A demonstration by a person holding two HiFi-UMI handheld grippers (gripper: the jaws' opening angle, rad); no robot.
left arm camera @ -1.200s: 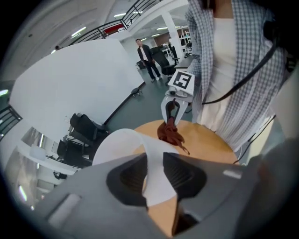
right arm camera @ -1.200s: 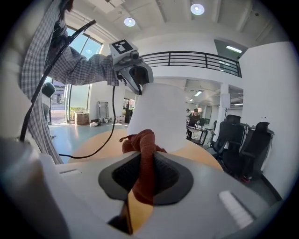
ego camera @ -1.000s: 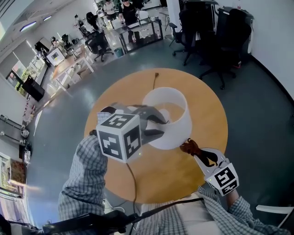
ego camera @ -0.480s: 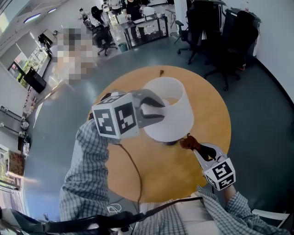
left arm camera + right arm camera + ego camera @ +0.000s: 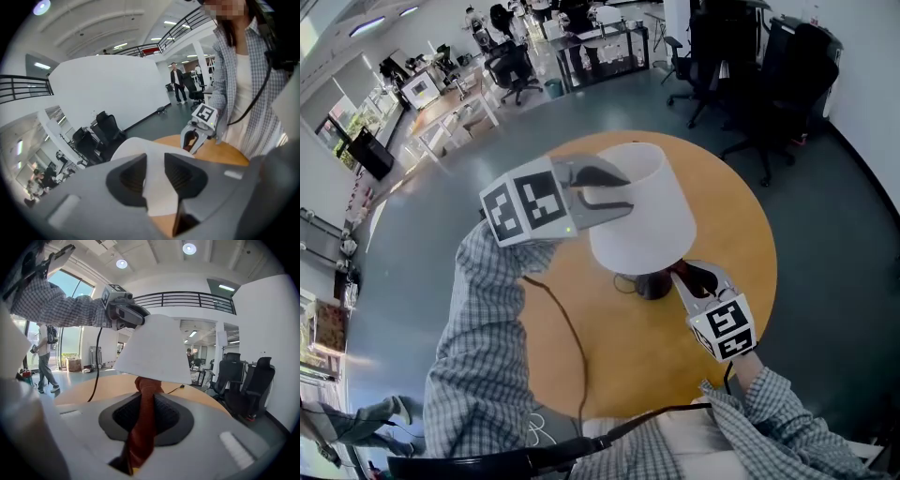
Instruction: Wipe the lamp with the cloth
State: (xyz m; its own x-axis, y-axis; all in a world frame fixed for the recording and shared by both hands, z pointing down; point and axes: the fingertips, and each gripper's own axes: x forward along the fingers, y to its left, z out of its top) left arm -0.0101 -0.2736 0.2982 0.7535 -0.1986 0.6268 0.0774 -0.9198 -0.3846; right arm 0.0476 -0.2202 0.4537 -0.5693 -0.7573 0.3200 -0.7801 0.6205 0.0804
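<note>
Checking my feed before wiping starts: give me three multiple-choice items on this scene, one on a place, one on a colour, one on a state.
1. Where does the lamp stand? A on a shelf; B on the round wooden table; C on a windowsill.
2. What colour is the cloth? A reddish-brown; B blue; C white.
3. How is the right gripper? A open, empty; B shut on the cloth; C shut on a sponge.
Answers: 1 B, its dark base rests on that table. 2 A, the right gripper view shows it rust-coloured. 3 B, the jaws pinch the cloth between them.
</note>
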